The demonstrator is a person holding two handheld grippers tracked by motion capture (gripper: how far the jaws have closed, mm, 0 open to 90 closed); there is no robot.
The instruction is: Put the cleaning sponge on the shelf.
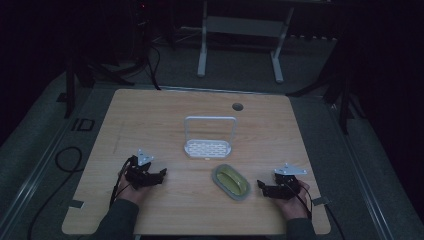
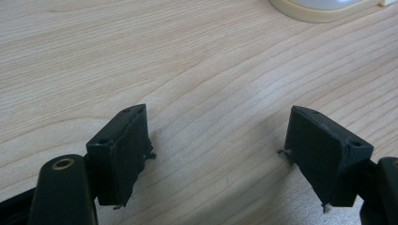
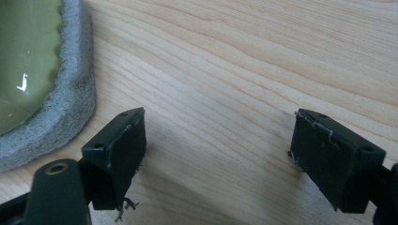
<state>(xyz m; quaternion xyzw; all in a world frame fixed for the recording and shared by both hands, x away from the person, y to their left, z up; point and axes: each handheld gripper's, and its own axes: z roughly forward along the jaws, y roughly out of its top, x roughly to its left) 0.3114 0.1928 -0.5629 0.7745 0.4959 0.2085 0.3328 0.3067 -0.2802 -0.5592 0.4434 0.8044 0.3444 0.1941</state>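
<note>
Though dim, green dish (image 1: 231,180) on grey pad (image 1: 243,195), apparently empty.

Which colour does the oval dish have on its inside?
Olive green inside the oval dish, with a grey rim; the right gripper view shows it best.

One marking is showing: the letters "ID" (image 1: 82,124), standing on the dark floor strip at about nine o'clock of the table (image 1: 150,115).
</note>
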